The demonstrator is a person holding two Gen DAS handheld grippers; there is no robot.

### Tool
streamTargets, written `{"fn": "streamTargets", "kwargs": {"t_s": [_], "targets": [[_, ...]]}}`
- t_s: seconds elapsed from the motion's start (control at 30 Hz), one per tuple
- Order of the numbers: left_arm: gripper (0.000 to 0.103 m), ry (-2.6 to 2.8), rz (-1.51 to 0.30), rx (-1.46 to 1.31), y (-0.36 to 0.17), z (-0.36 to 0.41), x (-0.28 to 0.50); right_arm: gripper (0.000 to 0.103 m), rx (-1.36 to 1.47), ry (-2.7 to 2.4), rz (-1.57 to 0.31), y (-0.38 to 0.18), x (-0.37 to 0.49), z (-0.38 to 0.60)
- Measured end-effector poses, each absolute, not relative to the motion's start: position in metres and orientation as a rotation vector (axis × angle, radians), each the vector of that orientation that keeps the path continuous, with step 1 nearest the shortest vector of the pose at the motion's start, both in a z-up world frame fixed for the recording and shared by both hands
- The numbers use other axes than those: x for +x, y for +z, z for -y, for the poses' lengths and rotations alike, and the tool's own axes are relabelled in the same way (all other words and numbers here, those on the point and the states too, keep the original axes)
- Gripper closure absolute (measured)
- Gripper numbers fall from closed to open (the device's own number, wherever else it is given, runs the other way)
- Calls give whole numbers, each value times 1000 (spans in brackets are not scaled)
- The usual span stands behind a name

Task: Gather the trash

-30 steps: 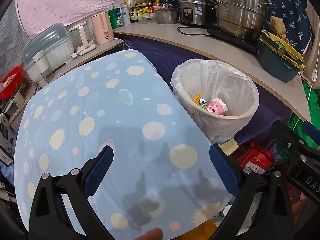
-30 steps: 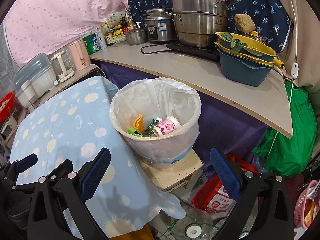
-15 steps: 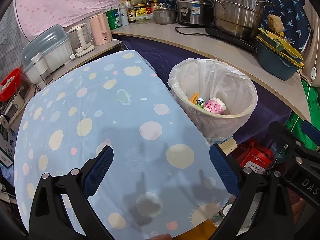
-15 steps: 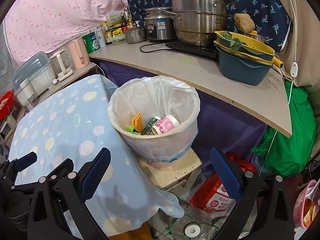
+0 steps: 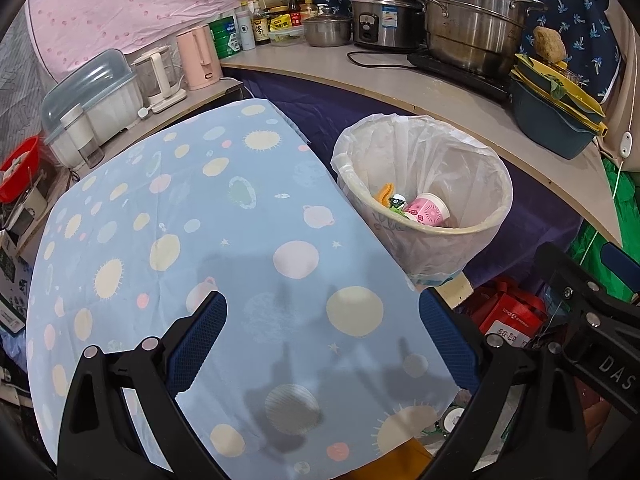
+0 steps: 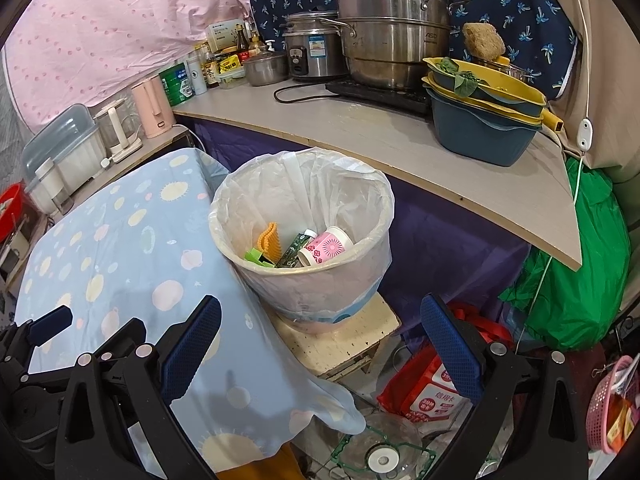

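Observation:
A bin lined with a white plastic bag (image 6: 240,216) (image 5: 496,184) stands on a small stool right of the table. Inside lie a pink flowered paper cup (image 6: 326,246) (image 5: 426,211), an orange ridged piece (image 6: 269,240), a green scrap (image 6: 256,258) and a dark green carton (image 6: 294,246). My left gripper (image 5: 322,330) is open and empty above the near part of the table with the blue spotted cloth (image 5: 180,216). My right gripper (image 6: 320,338) is open and empty in front of the bin; the left gripper shows at its lower left (image 6: 52,326).
A curved counter (image 6: 360,132) behind the bin carries steel pots (image 6: 392,36), stacked basins (image 6: 484,120), bottles and a pink kettle (image 6: 150,108). Red bags (image 6: 428,384), a green bag (image 6: 580,272) and a pink basket (image 6: 612,408) crowd the floor at right.
Both grippers have drifted slightly, so the bin and table shift a little in view. Both stay open and empty. The trash in the bin has not moved.

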State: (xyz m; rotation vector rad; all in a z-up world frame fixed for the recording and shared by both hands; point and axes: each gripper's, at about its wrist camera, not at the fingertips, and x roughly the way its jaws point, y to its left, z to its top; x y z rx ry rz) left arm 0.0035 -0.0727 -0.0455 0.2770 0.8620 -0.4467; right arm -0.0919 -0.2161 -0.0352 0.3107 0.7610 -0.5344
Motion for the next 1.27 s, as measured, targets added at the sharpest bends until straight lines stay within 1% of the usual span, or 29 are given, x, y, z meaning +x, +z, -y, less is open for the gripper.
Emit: {"fn": "streamTargets", "kwargs": {"t_s": [1.03, 1.27], "targets": [[11, -446, -861, 281, -46, 75, 7, 7, 314, -540, -763, -35, -89, 223], [11, -456, -875, 281, -47, 78, 17, 7, 313, -538, -766, -36, -88, 223]]}}
